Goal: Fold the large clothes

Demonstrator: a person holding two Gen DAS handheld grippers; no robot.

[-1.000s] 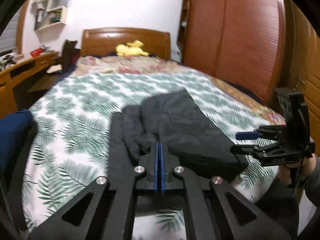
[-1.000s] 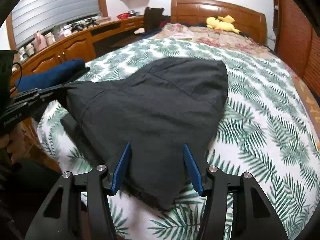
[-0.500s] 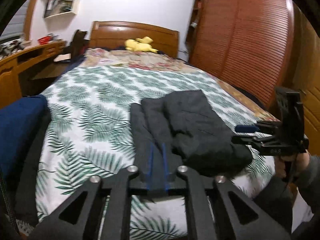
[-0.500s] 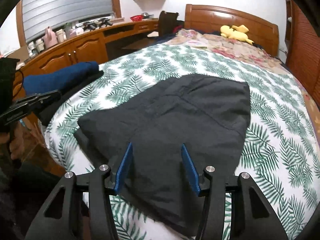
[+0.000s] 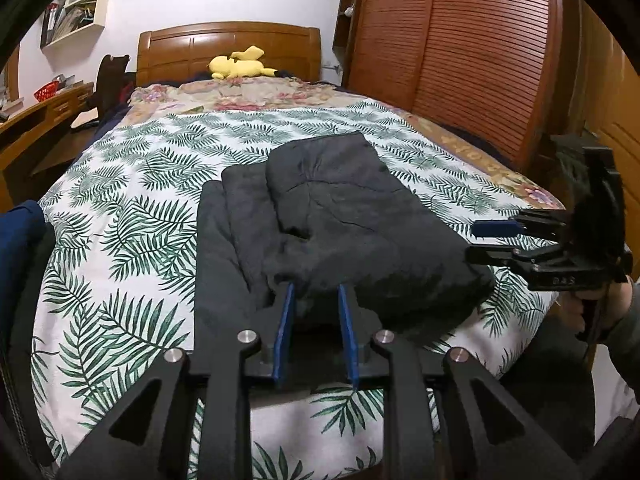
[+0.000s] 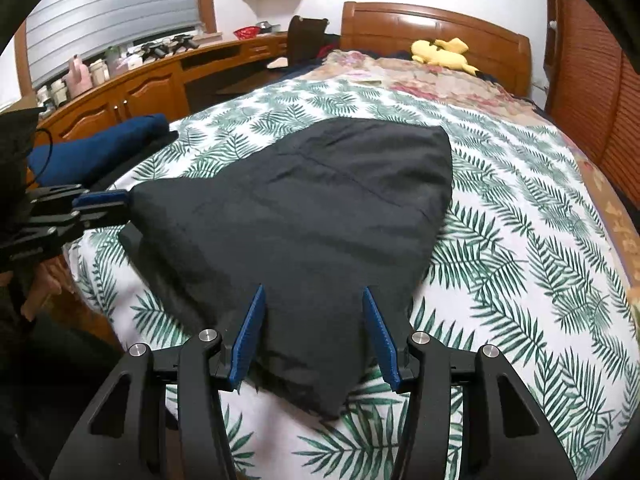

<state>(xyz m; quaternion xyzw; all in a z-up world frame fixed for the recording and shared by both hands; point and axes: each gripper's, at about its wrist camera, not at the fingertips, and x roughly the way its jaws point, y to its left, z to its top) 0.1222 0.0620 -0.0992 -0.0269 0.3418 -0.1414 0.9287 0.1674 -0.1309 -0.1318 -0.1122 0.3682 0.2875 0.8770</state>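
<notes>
A large dark grey garment [image 5: 344, 216] lies folded in layers on the leaf-print bed cover [image 5: 132, 216]; it also shows in the right wrist view [image 6: 312, 216]. My left gripper [image 5: 314, 292] is open, its blue pads at the garment's near edge, holding nothing. My right gripper [image 6: 314, 294] is open over the garment's near corner, empty. Each gripper shows from the side in the other's view: the right one [image 5: 500, 236] at the garment's right end, the left one [image 6: 100, 204] at its left corner.
A yellow plush toy [image 5: 240, 66] lies by the wooden headboard [image 5: 228, 40]. A folded navy cloth [image 6: 96, 148] lies at the bed's left edge. A wooden desk [image 6: 160, 76] runs along the left wall, a slatted wardrobe [image 5: 460, 52] along the right.
My left gripper has opened and let go of the garment, which now lies flat on the bed. My right gripper stays open and has dropped closer over the garment's near corner.
</notes>
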